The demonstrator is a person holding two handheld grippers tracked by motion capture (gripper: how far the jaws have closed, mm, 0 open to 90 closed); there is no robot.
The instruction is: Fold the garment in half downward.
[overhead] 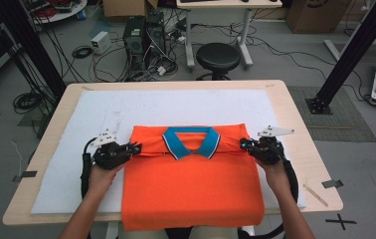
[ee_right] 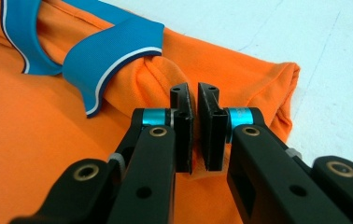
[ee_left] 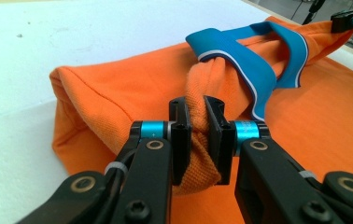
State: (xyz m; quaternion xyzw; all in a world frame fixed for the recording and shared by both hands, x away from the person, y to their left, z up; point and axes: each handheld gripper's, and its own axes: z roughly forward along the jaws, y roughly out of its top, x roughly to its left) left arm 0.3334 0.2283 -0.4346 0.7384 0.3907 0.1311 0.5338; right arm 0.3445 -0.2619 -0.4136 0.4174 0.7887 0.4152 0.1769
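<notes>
**Both grippers clamped on the shirt's shoulders**

Nearest the person, the orange shirt's (overhead: pixel 193 184) lower part hangs over the table's (overhead: pixel 295 124) front edge, the rest lying flat on the white mat (overhead: pixel 76 149). Two forearms come in over that edge, one on each side of the shirt.

The left gripper (overhead: pixel 135 148) sits at the shirt's left edge, level with the collar. In the left gripper view, its jaws are clenched on a bunched fold of orange cloth, which bulges out between the pads. The right gripper (overhead: pixel 244 144) sits at the opposite edge; in the right gripper view its jaws stand nearly together, pinching a thin fold of cloth.

Between the two grippers, the cloth is drawn into a taut ridge running through the blue collar (overhead: pixel 193 141), which sits midway between them. Beyond the ridge, the shirt's top edge is folded over, with bare mat behind it.
</notes>
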